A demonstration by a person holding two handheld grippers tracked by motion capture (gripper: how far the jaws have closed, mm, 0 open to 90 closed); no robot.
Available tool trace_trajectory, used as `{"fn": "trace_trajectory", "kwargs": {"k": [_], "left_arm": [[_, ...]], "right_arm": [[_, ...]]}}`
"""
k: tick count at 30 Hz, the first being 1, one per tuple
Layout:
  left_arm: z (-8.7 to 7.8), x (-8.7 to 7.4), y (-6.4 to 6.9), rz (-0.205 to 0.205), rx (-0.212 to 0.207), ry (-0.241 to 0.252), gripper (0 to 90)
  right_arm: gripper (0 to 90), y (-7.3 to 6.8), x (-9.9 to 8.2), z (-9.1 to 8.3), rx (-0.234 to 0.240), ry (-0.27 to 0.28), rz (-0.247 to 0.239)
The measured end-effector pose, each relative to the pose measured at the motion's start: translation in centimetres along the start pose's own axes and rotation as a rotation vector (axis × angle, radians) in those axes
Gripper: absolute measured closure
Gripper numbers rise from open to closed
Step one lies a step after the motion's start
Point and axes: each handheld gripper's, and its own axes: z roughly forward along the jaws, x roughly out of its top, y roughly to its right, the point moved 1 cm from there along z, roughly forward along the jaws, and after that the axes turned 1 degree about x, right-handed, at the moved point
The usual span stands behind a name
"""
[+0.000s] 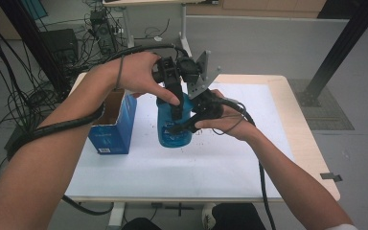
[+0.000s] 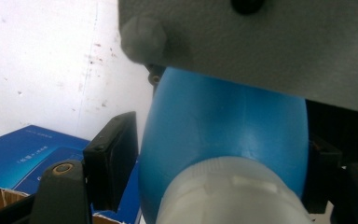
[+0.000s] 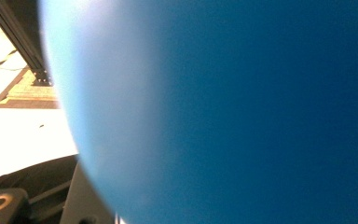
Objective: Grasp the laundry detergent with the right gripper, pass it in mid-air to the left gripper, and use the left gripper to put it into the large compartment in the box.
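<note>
A blue bottle [image 1: 172,136] with a white cap [image 2: 228,196] stands on the white table top [image 1: 211,167]. My left gripper [image 1: 176,112] comes down on it from above; in the left gripper view its black pads [image 2: 114,158] lie against both sides of the blue shoulder [image 2: 223,121] just past the cap. My right gripper [image 1: 184,125] reaches in from the right and is shut on the bottle's body, whose blue wall [image 3: 237,112] sits right in front of its camera. The grey plate [image 1: 202,74] on the right gripper rises behind the bottle.
An open blue cardboard box [image 1: 112,124] stands just left of the bottle. Small dark specks dot the table around the bottle's base. Cables and equipment crowd the floor at the back left, and a black post [image 1: 340,48] stands at the back right.
</note>
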Motion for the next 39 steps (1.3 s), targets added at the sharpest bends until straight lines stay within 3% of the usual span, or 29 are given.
{"fn": "trace_trajectory", "kwargs": {"k": [4, 39], "left_arm": [[-0.06, 0.01, 0.14, 0.006, 0.002, 0.006, 35.6], [0.34, 0.11, 0.51, 0.010, 0.005, -0.030, 36.5]], "right_arm": [[43.5, 0.07, -0.09, -0.02, -0.002, -0.003, 0.007], [43.3, -0.11, -0.34, 0.37, 0.007, -0.004, -0.001]]}}
